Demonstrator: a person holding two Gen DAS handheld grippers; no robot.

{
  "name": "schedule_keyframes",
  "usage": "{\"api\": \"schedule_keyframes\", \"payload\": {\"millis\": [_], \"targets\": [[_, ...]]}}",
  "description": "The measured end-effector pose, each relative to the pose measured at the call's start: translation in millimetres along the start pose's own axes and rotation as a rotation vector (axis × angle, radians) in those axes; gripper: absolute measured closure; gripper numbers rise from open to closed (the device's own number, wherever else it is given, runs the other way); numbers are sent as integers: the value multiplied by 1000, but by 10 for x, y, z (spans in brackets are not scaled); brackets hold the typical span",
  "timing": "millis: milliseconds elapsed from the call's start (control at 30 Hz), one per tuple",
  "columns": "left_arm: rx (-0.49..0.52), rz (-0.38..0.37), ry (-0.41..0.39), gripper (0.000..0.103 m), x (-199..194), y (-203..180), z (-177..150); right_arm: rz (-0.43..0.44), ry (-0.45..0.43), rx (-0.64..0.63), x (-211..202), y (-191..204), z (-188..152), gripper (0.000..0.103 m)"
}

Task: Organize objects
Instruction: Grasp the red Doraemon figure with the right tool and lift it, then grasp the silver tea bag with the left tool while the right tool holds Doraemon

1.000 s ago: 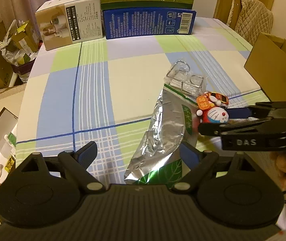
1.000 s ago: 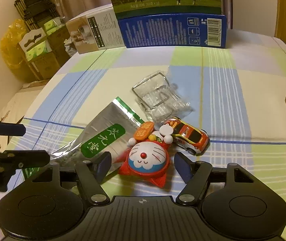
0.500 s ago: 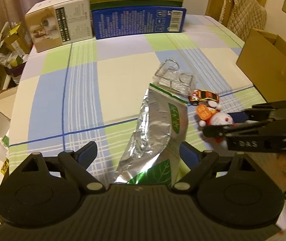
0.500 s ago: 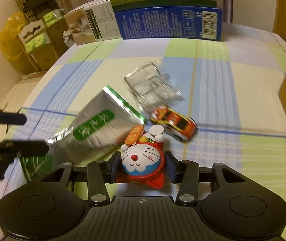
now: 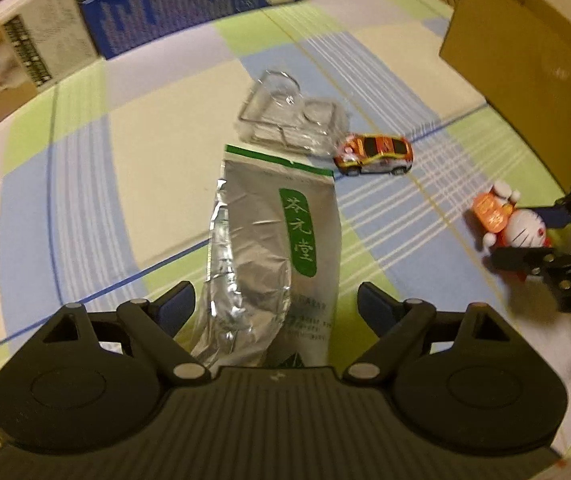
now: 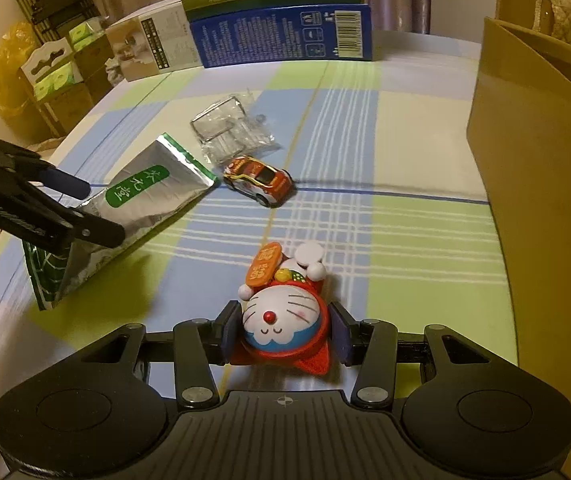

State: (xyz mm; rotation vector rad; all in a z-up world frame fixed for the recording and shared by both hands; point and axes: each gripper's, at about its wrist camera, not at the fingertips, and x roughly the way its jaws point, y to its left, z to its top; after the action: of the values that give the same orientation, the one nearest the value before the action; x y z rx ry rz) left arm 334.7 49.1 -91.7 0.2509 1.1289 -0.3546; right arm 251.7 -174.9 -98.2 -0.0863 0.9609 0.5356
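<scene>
The cat figure (image 6: 281, 320) is clamped between the two pads of the right hand-held gripper (image 6: 283, 330), lifted a little above the checked cloth of the counter (image 6: 405, 240). Beyond it the toy car (image 6: 259, 180) stands on the cloth, touching a clear plastic bag (image 6: 231, 130). The silver foil pouch (image 5: 273, 248) lies flat between the wide, released jaws of the left hand-held gripper (image 5: 275, 306). A cardboard box (image 6: 545, 200) stands at the right.

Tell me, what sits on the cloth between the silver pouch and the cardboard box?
In the right wrist view, a toy car lies between the silver pouch and the cardboard box; otherwise bare cloth.
</scene>
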Motion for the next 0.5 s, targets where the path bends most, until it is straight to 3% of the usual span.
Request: {"api": "schedule_keyframes", "payload": {"millis": [333, 433, 500], "targets": [[67, 36, 76, 32, 165, -62, 118, -2, -4, -31, 70, 16, -3, 58], [68, 37, 78, 40, 103, -115, 72, -11, -10, -55, 84, 39, -15, 57], [59, 35, 70, 55, 29, -156, 30, -7, -8, -44, 79, 31, -20, 57]]}}
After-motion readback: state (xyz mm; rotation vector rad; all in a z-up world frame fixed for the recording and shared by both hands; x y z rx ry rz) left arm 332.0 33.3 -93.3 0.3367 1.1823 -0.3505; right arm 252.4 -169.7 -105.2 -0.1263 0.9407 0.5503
